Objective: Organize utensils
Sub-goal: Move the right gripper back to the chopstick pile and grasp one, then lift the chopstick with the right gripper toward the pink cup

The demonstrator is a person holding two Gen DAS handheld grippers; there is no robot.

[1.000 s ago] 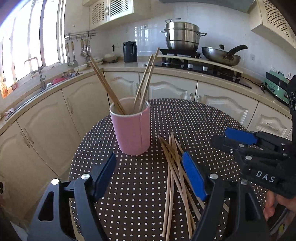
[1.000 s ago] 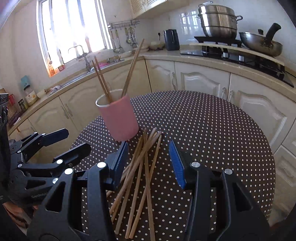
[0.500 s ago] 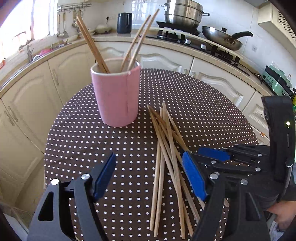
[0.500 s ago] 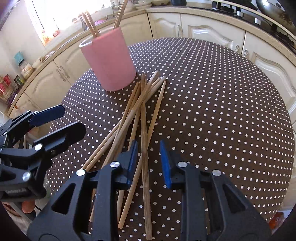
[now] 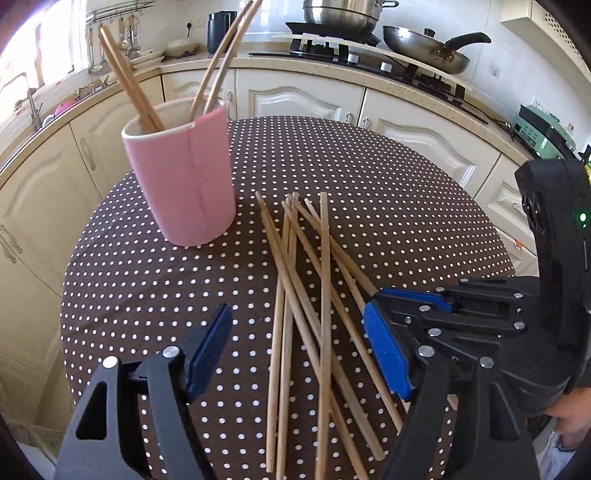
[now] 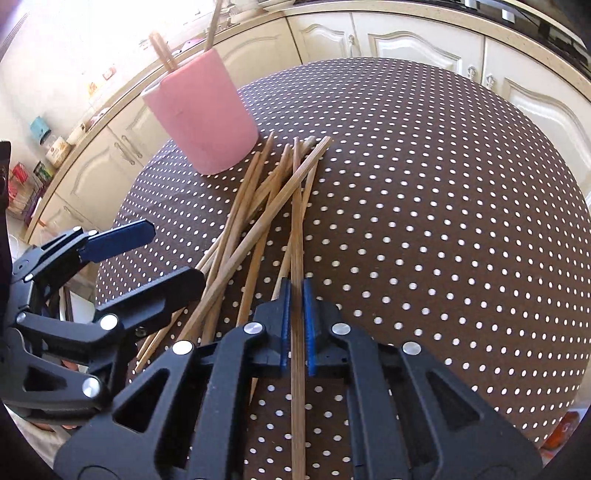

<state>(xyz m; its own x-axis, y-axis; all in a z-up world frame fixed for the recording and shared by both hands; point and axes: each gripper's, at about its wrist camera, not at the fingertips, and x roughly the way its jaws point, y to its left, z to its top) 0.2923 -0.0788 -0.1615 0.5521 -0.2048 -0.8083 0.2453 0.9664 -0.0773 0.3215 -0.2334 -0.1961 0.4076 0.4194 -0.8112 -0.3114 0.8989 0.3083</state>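
Note:
A pink holder (image 5: pixel 184 177) with several chopsticks standing in it sits at the back left of the round dotted table (image 5: pixel 406 206); it also shows in the right wrist view (image 6: pixel 207 114). Several loose wooden chopsticks (image 5: pixel 295 295) lie crossed beside it. My right gripper (image 6: pixel 296 325) is low over the pile, its blue pads closed on one straight chopstick (image 6: pixel 296 221). It shows in the left wrist view (image 5: pixel 406 306) at the pile's right. My left gripper (image 5: pixel 295 354) is open and empty above the near ends of the pile; it shows in the right wrist view (image 6: pixel 147 254).
Cream cabinets and a counter (image 5: pixel 332 70) curve behind the table, with a stove, a pan (image 5: pixel 428 48) and a kettle (image 5: pixel 219 29). The table's near edge drops off to the floor on the left.
Both grippers have dropped toward the pile. My right gripper has narrowed from wide open to closed around one chopstick. My left gripper has stayed open.

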